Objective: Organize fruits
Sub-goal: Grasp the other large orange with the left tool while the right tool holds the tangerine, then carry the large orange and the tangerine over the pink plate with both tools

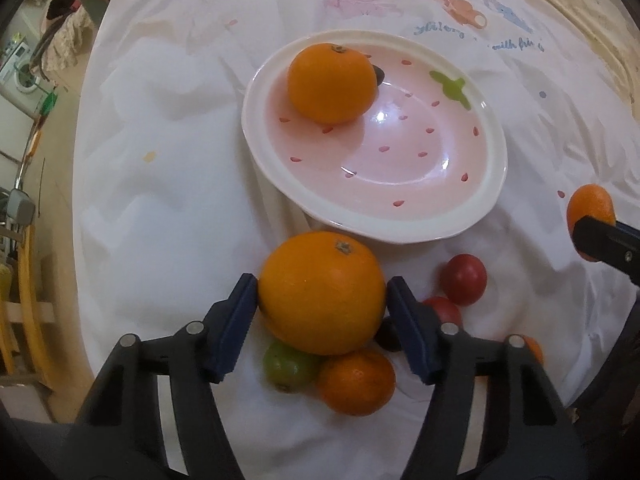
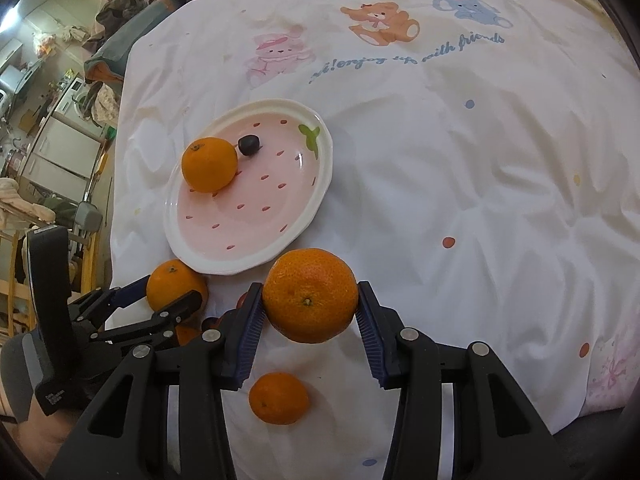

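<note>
A white bedspread (image 2: pixel 460 184) printed with cartoon animals and coloured dots covers the surface, a pink strawberry-pattern plate (image 2: pixel 316 184) lying left of centre in the right wrist view. On the plate sit an orange (image 2: pixel 209 164) and a small dark fruit (image 2: pixel 249 145). At lower centre of the left wrist view, the left gripper (image 1: pixel 322 294) presses both pads against a large orange (image 1: pixel 322 292) atop a heap of fruit. The right gripper (image 2: pixel 310 312) clamps a mandarin (image 2: pixel 311 295) clear of the cloth. Clothes (image 2: pixel 132 8) and a washing machine (image 2: pixel 78 98) crowd the upper left of the room.
</note>
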The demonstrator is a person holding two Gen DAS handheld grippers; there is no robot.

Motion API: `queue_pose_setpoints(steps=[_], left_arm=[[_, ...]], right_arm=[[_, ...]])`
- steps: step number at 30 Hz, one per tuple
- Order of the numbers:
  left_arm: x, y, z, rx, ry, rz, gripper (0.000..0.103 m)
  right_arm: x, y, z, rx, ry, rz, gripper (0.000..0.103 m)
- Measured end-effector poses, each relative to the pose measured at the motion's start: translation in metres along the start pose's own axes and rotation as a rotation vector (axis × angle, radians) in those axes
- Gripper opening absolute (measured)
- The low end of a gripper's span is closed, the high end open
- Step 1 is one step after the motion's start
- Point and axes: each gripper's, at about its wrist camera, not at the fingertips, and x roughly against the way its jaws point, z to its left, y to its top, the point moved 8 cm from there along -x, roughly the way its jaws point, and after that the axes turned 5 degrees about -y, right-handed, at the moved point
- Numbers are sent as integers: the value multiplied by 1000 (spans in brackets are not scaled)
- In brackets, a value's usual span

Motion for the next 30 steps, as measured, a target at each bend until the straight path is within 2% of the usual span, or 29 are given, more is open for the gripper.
queue_pose_setpoints(steps=[7,17,26,30], left_arm=[[13,-7,7,46,-32,-27,58],[80,0,18,136,-53,-199,58],[107,7,14,146,-49,-267,58],[122,13,14,149,-48,-315,58]], right_arm=[[0,-1,-1,-6,-3,1,47],[17,3,4,-11,60,-28,47],[42,6,-5,-52,100,-85,47],[58,15,-5,-48,116,-139,47]])
